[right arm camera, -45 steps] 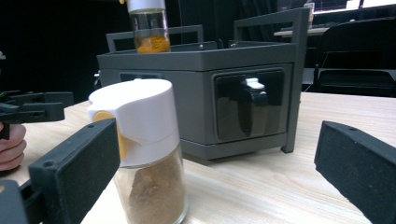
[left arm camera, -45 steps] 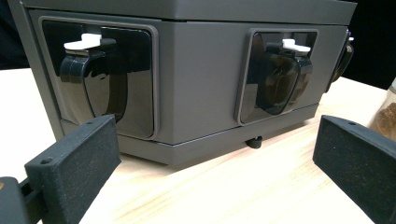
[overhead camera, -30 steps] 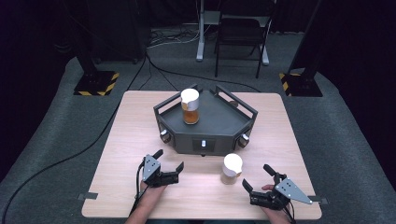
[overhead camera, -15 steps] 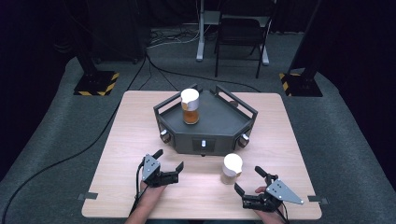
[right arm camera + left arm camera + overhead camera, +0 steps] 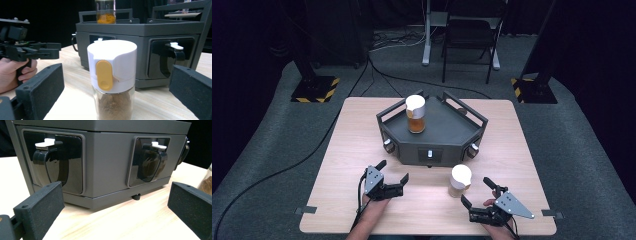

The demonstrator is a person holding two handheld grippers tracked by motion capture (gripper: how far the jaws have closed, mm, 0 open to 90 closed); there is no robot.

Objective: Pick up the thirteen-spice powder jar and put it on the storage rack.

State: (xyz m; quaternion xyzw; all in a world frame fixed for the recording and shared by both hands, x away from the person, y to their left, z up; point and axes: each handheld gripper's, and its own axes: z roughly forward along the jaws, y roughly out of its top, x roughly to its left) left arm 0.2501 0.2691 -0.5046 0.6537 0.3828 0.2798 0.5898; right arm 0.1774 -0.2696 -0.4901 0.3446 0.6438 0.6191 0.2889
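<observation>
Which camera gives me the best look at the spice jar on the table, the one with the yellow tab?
The right gripper view: the spice jar stands centred between the open jaws, yellow tab facing the camera. The high view shows mostly its white cap. The left gripper view catches just a sliver at its right edge.

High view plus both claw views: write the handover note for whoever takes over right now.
Right claw: open, empty, lined up on the white-capped spice jar, which stands on the table in front of the grey rack.
Left claw: open, empty, facing the rack's front.
Done: orange-powder jar stands on top of the rack.
Left: probably grip the near jar and place it too.
</observation>
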